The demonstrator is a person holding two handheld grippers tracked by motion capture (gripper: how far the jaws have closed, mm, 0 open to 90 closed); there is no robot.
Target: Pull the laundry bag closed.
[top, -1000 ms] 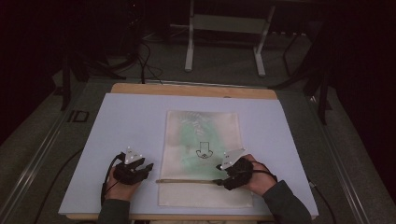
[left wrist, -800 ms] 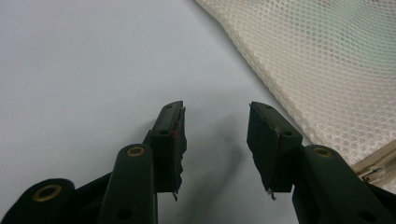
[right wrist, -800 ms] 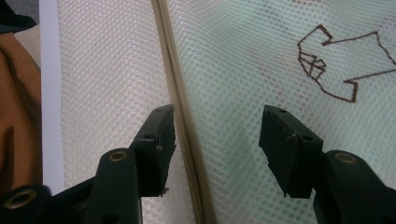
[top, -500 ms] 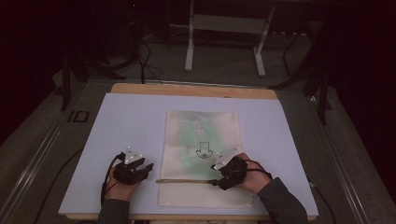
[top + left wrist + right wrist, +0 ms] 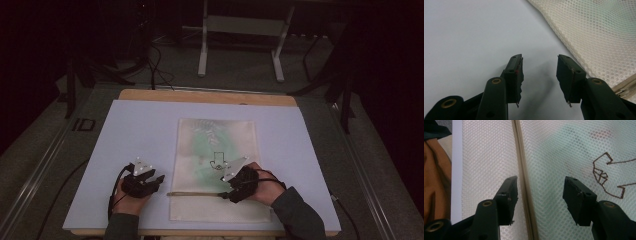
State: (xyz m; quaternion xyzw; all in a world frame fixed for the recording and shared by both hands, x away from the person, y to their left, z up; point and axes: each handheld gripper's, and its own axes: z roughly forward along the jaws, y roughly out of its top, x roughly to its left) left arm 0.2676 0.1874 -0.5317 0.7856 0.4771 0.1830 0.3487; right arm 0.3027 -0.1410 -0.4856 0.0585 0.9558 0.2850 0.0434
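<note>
Zipper approach on mesh bag (image 5: pixel 216 165), zip not yet gripped.

Bag lies flat at the bench (image 5: pixel 135 125) centre, reaching the near edge; zipper (image 5: pixel 524 182) appears shut. Right hand-held gripper (image 5: pixel 540 195) hangs wide open astride the zipper, holding nothing. Left hand-held gripper (image 5: pixel 539 72) rests wide open, empty, just beside the bag's left edge.

Cream mesh-cloth bag (image 5: pixel 554 150) lies on a smooth matt table sheet (image 5: pixel 135 130).

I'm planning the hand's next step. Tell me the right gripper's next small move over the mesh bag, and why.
Probably lower the right gripper and close it on the zipper. Its jaws stand open astride the zipper line of the mesh bag, gripping nothing, while the left gripper waits open beside the bag.
</note>
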